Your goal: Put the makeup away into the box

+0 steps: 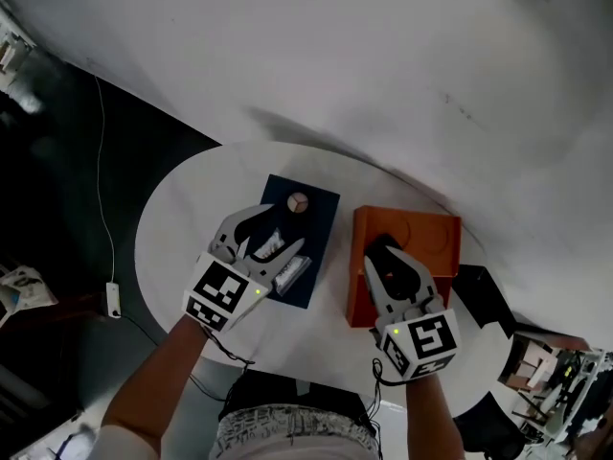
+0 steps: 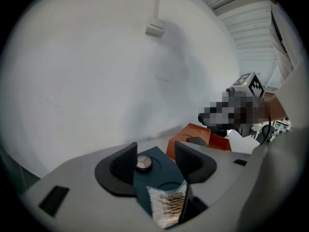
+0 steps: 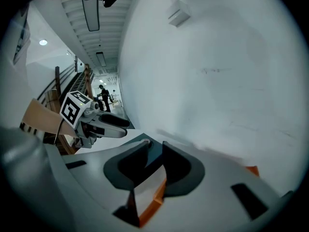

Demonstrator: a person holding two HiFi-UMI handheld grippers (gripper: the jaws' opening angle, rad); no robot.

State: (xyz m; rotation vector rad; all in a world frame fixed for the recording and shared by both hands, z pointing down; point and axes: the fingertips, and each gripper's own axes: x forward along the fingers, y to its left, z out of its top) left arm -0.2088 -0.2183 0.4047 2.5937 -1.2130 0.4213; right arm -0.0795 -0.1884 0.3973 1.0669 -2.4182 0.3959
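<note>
A dark blue tray (image 1: pixel 324 211) lies on the round white table (image 1: pixel 182 218). On its far end sits a small round compact (image 1: pixel 298 201), and on its near end a clear packet of cotton swabs (image 1: pixel 293 272). My left gripper (image 1: pixel 271 236) hovers over the tray, open. In the left gripper view the compact (image 2: pixel 142 164) shows beyond the jaws of the left gripper (image 2: pixel 155 162) and the packet (image 2: pixel 169 204) lies under them, untouched. To the right stands an orange box (image 1: pixel 426 233). My right gripper (image 1: pixel 383 251) is over it with a narrow gap and nothing between the jaws.
A black object (image 1: pixel 479 290) lies at the table's right edge beside the orange box. A white cable with an adapter (image 1: pixel 113 298) runs over the dark floor at the left. A white wall rises behind the table.
</note>
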